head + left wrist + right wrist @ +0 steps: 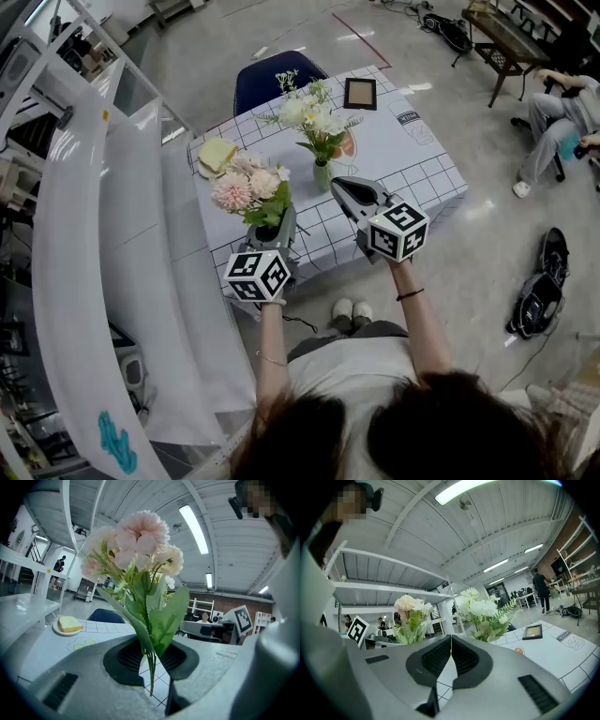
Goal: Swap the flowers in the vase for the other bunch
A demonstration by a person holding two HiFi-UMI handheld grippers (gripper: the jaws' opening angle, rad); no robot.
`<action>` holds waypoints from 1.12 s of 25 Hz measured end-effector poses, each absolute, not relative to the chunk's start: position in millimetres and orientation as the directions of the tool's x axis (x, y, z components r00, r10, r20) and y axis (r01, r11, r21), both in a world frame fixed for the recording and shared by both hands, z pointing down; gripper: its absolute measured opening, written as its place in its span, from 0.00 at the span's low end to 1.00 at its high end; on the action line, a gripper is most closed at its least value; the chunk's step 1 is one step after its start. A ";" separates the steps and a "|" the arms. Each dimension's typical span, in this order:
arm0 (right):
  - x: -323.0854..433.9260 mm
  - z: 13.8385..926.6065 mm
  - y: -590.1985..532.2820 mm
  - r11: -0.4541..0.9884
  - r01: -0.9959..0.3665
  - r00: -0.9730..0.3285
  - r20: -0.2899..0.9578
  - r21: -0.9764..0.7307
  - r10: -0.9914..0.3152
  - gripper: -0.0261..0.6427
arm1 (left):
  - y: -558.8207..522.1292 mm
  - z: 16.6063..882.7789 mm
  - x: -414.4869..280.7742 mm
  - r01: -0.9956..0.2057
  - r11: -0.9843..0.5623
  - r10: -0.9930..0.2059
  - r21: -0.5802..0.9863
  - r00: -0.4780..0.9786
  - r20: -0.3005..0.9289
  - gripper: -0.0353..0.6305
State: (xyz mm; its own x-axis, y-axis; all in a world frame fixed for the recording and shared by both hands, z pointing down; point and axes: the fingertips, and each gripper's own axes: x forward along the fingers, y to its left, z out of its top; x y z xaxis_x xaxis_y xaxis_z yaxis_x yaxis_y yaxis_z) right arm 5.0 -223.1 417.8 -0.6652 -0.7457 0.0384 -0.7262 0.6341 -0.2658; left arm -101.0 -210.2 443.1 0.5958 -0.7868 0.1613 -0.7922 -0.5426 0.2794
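Head view: the left gripper [272,232] held the pink bunch [248,190] over the table [412,150] near its front edge. The white bunch [314,114] stood in the vase [322,175], with the right gripper [343,186] just beside it.

Left gripper view: narrow jaws pinched the thin green stems [151,665]. That grip looked best kept low, with the stems upright.

Right gripper view: the jaws were closed and empty, and would have needed opening before any grasp.

Bright, even light from ceiling strip lights [193,529]; glare patches on the floor [361,36]. Both gripper views fisheye-warped with dark vignetted corners. Shadows soft.
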 end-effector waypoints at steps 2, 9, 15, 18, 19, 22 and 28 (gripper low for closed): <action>5.1 416.2 -222.5 0.638 -0.726 -0.666 0.033 -0.259 -0.745 0.05 | -210.3 441.2 -99.9 -0.790 -0.548 -0.785 0.274 0.599 0.157 0.16; 0.7 411.6 -219.1 0.661 -0.713 -0.683 0.017 -0.233 -0.731 0.05 | -210.9 440.3 -102.1 -0.791 -0.550 -0.786 0.270 0.599 0.153 0.16; -5.3 409.7 -217.9 0.675 -0.702 -0.695 0.008 -0.228 -0.719 0.05 | -210.8 439.9 -107.5 -0.794 -0.545 -0.791 0.268 0.593 0.150 0.16; -8.3 410.1 -216.7 0.677 -0.699 -0.697 0.009 -0.228 -0.717 0.05 | -209.8 440.2 -110.5 -0.795 -0.543 -0.793 0.270 0.591 0.148 0.16; -8.9 410.3 -216.4 0.678 -0.699 -0.698 0.009 -0.227 -0.716 0.05 | -209.6 440.4 -111.0 -0.795 -0.542 -0.793 0.271 0.591 0.148 0.16; -9.5 410.6 -216.3 0.679 -0.698 -0.699 0.009 -0.227 -0.715 0.05 | -209.5 440.2 -111.4 -0.795 -0.543 -0.793 0.272 0.592 0.146 0.16; -10.5 411.2 -216.2 0.672 -0.703 -0.693 0.012 -0.232 -0.721 0.05 | -209.1 438.0 -111.7 -0.790 -0.549 -0.789 0.273 0.598 0.142 0.16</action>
State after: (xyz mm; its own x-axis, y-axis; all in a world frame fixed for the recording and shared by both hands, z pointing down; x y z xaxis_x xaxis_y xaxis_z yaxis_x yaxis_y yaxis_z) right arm -10.5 -216.2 411.2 -0.6931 -0.7207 0.0123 -0.7030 0.6721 -0.2324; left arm -111.7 -209.1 438.0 0.5977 -0.7891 0.1419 -0.7899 -0.5492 0.2729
